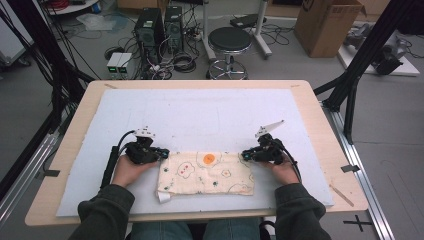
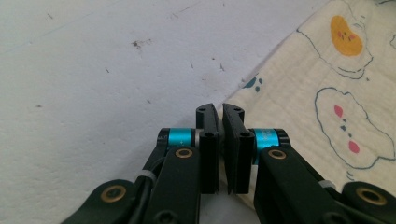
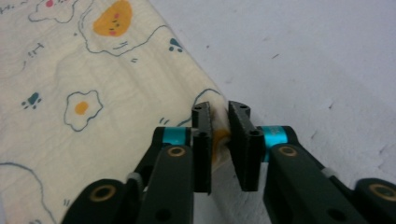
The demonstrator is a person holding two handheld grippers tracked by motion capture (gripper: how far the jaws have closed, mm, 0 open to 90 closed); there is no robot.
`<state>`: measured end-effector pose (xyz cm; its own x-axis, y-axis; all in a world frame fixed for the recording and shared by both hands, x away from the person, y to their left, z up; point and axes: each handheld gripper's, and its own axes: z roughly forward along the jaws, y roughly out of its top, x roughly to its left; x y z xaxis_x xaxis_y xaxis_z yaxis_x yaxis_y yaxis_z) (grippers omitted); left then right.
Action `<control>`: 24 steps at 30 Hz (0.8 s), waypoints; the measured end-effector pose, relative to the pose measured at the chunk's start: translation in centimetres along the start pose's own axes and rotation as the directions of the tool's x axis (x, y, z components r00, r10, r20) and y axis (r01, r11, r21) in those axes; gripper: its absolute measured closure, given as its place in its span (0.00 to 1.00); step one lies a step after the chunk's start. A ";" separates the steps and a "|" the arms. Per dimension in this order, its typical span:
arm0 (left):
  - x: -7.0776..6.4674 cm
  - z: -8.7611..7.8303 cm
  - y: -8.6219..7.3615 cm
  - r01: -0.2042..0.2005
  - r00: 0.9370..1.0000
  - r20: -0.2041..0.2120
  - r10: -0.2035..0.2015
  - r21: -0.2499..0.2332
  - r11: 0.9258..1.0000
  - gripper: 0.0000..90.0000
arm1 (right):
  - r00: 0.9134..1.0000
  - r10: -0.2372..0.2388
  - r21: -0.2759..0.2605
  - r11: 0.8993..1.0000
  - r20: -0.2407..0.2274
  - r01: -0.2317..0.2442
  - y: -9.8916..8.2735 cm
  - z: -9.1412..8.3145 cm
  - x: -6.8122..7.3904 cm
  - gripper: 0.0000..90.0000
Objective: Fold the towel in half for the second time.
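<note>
I judge the cloth point(image 1: 206, 173) light, limp and non-slippery, best held at its far corners, where I have the left hand-held gripper point(image 1: 161, 154) and right hand-held gripper point(image 1: 246, 155) clenched on it. It lies flat on the desk's point(image 1: 65, 165) near half, long axis running left to right between both grippers.

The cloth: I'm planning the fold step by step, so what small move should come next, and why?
Probably lift both far corners a little, together. The left gripper and right gripper are each shut on a far corner of the cloth, which lies flat on the white mat; raising them evenly would free that edge for folding.
</note>
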<state>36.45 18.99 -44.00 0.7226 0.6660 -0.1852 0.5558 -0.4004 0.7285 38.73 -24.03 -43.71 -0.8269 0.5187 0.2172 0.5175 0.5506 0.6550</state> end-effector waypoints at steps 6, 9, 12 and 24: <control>0.1 -0.3 0.0 0.021 1.000 -0.019 -0.021 -0.022 1.000 0.95 | 0.999 0.001 -0.005 1.000 0.032 -0.001 0.1 -0.3 0.0 0.95; 0.0 -0.4 0.2 0.019 0.999 -0.042 -0.021 -0.040 0.999 0.95 | 0.999 -0.005 -0.015 1.000 0.036 0.005 0.2 -0.3 -0.3 0.95; 0.1 -0.8 0.5 0.034 0.998 -0.057 -0.037 -0.067 0.997 0.95 | 0.999 -0.001 -0.029 1.000 0.041 0.002 0.6 -0.5 -0.3 0.95; 1.9 -1.0 3.0 0.073 0.988 -0.126 -0.088 -0.122 0.990 0.95 | 0.998 0.035 -0.071 0.997 0.049 -0.031 3.8 -0.7 -2.4 0.95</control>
<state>39.13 19.68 -41.50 0.6131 0.7727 -0.1644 0.5525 -0.2706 0.7883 42.48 -23.67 -41.21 -0.7966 0.5690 0.2041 0.5260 0.4862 0.6978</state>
